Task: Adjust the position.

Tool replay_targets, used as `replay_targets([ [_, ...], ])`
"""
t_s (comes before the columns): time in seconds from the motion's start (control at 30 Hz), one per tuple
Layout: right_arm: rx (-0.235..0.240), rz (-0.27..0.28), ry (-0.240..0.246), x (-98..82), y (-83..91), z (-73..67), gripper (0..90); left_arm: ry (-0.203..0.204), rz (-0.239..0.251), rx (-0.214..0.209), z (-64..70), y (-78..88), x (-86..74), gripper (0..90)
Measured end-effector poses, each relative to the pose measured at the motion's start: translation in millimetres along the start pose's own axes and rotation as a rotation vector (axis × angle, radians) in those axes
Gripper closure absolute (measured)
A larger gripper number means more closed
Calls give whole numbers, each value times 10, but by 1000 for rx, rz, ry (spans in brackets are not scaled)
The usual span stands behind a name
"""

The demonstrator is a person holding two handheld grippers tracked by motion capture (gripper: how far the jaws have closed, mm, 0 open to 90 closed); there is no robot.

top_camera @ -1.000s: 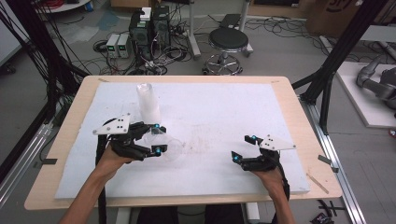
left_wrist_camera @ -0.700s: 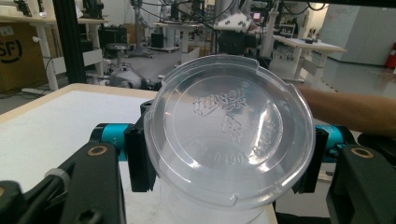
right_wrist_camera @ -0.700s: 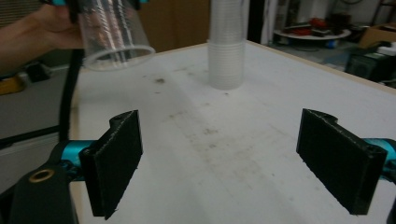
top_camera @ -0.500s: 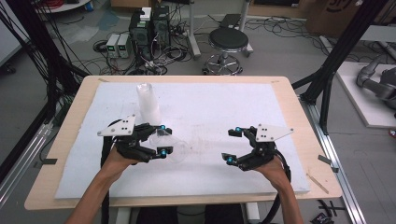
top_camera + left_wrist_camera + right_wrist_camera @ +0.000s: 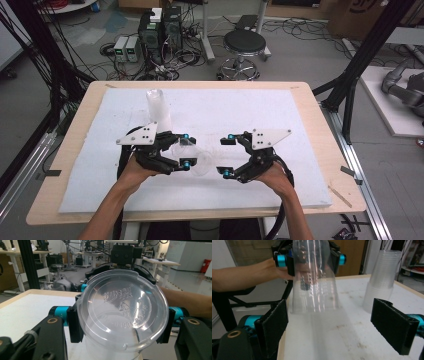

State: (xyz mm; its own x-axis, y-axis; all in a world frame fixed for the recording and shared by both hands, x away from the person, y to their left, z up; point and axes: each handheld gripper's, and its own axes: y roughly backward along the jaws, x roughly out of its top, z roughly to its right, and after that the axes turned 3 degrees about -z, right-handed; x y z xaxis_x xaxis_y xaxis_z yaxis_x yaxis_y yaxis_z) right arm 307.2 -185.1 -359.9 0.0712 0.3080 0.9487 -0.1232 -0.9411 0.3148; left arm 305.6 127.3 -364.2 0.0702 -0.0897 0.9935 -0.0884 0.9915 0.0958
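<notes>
My left gripper [image 5: 186,149] is shut on a clear plastic cup [image 5: 197,157] and holds it on its side above the white mat. The cup's embossed base [image 5: 122,307] faces the left gripper view, pinched between the black pads [image 5: 75,325]. Its wide mouth [image 5: 314,285] points at my right gripper [image 5: 225,156]. That gripper stands open a short way to the right of the cup, and its spread jaws [image 5: 332,327] have nothing between them. An upright stack of clear cups [image 5: 157,107] stands behind the left gripper, and the right gripper view shows this stack [image 5: 382,277] at its right.
The white mat [image 5: 280,110] covers most of the wooden table [image 5: 320,125]. Beyond the table's far edge are a stool [image 5: 244,45], computer boxes [image 5: 160,30] and cables on the floor. Black frame posts [image 5: 360,65] stand at both sides.
Both hands have risen and come together over the middle of the mat. The left moved right with the cup, and the open right gripper moved left and up to face it.
</notes>
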Motion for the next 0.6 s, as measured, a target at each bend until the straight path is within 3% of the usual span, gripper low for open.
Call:
replay_targets([
  [0.17,23,36,0,29,-122,-17,143,-2,5,-10,5,-62,23,392],
  [0.6,53,10,19,13,-298,-73,144,-17,9,-52,50,-286,99,392],
])
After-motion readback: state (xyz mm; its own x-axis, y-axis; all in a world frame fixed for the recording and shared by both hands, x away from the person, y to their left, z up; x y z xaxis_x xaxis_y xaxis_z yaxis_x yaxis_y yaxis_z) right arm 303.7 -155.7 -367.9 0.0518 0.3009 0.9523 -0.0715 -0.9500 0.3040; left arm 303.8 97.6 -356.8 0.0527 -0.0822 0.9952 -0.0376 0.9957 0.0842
